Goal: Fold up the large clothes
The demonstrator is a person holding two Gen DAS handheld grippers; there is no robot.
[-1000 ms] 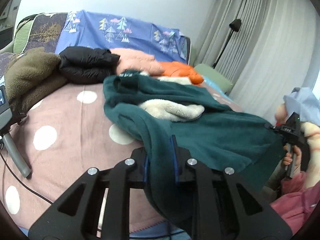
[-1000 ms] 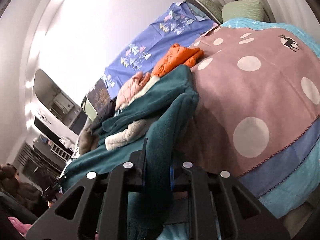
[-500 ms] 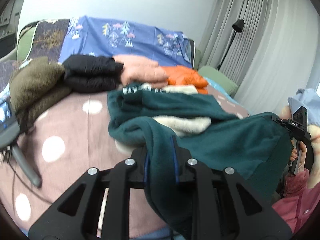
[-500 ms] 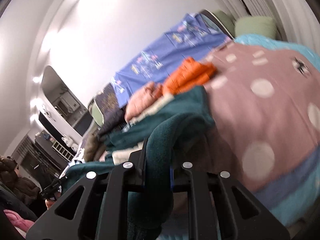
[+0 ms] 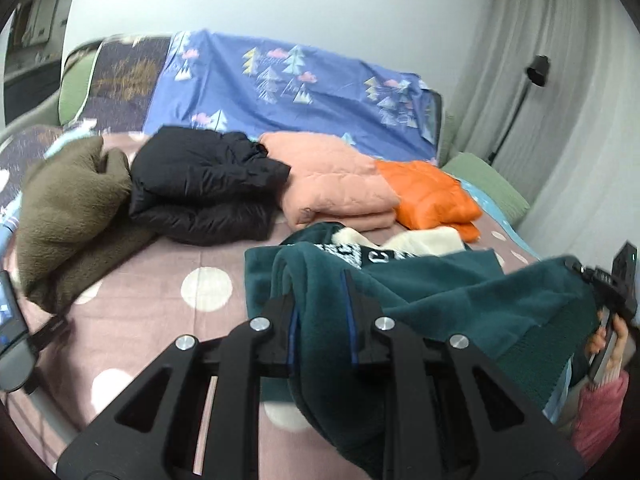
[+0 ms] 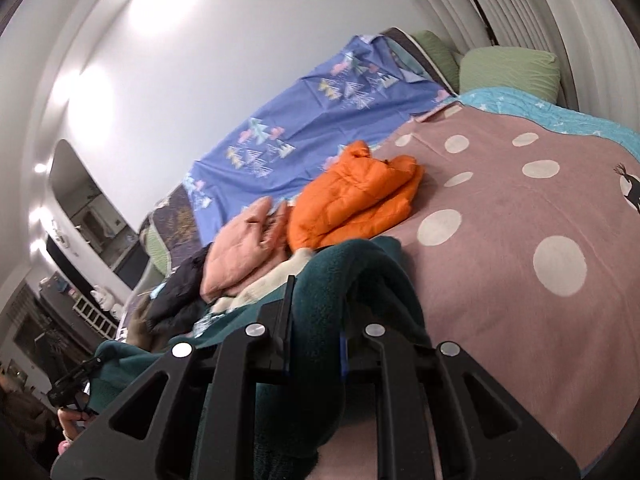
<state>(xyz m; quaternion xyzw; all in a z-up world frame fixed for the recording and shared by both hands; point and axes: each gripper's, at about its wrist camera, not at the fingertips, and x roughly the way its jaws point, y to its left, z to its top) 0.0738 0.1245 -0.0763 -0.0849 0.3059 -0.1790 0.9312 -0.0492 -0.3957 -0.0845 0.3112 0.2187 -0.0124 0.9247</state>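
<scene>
**Both your grippers pinch a thick green fleece above the bed**

Your left gripper [image 5: 322,312] has its two black fingers pressed onto a bunched fold of the dark teal fleece garment [image 5: 460,292], and the soft, napped cloth bulges out between and below the fingers. Your right gripper [image 6: 314,320] pinches another thick roll of the same garment in the same way. The fleece hangs between the two grippers as a slack sheet with a ribbed knit hem, its far part lying on the bed beside a cream, woolly lining [image 5: 424,240] and a black band with white lettering.

The garment sits over a dusty pink blanket [image 5: 160,300] with large pale round dots, smooth and flat. Behind it, folded clothes lie in a row: an olive, shaggy fleece [image 5: 68,208], a puffy black quilted jacket [image 5: 200,188], a peach quilted piece [image 5: 332,184] and a bright orange padded jacket [image 5: 432,196]. A blue sheet [image 5: 280,92] printed with small triangular trees drapes the headboard. Pleated pale curtains [image 5: 560,100] hang at the right.
</scene>
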